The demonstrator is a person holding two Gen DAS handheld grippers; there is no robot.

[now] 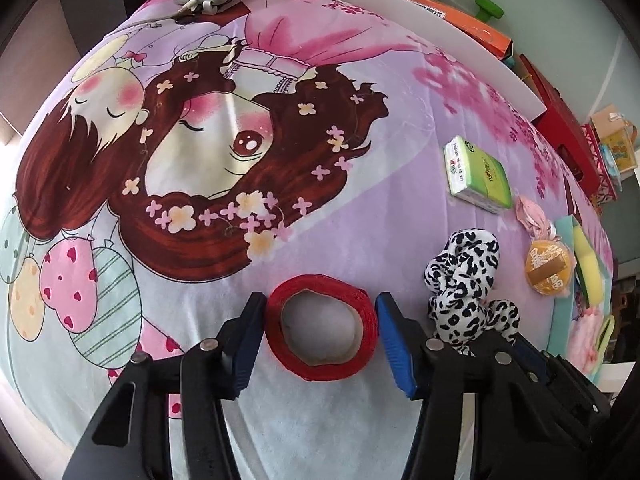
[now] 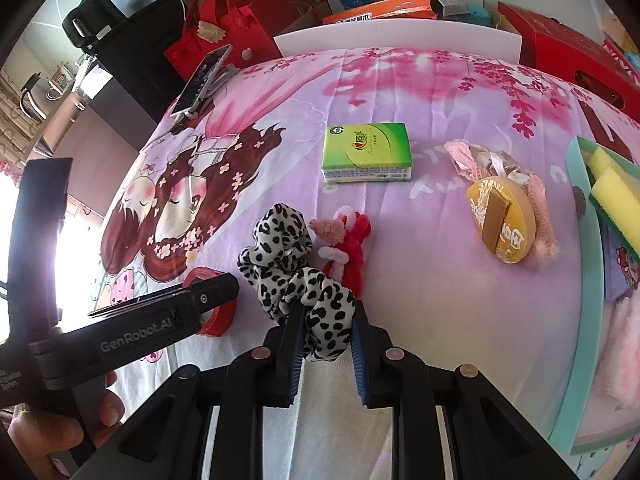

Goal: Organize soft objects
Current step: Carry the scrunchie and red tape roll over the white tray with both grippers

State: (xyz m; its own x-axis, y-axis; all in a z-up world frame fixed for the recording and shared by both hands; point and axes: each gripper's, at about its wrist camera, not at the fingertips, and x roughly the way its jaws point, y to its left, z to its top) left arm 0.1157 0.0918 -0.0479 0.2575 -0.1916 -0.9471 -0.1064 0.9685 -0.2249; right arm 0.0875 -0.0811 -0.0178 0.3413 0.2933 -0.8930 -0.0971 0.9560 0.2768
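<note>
Tape first, at your left: the red tape roll (image 1: 322, 327) lies flat on the cartoon bedspread (image 1: 360, 208) and sits between the fingers of your left gripper (image 1: 320, 342). The jaws straddle it at about the roll's own width; the left pad looks to be touching the rim, the right pad seems just shy of it, so I would not call this a firm grip yet. No earlier view is on hand, so judge the squeeze by what shows.

Moving right, your right gripper (image 2: 326, 346) has its jaws closed on the leopard-print scrunchie (image 2: 296, 264), fabric bunched between the blue pads. Just beyond it lies a small pink and red plush toy (image 2: 344, 240), touching the scrunchie's far edge.

Further right, the green tissue pack (image 2: 367, 152) and the gold round packet (image 2: 502, 220) on its pink lace pouch lie well apart. At the far right stands the teal tray (image 2: 596, 240) with yellow sponges (image 2: 616, 200) in it.

The step in hand looks like picking up, both hands at once. Next, you likely need to finish closing on the roll, then lift both pieces clear and carry them to the tray, minding that the plush toy does not snag.
</note>
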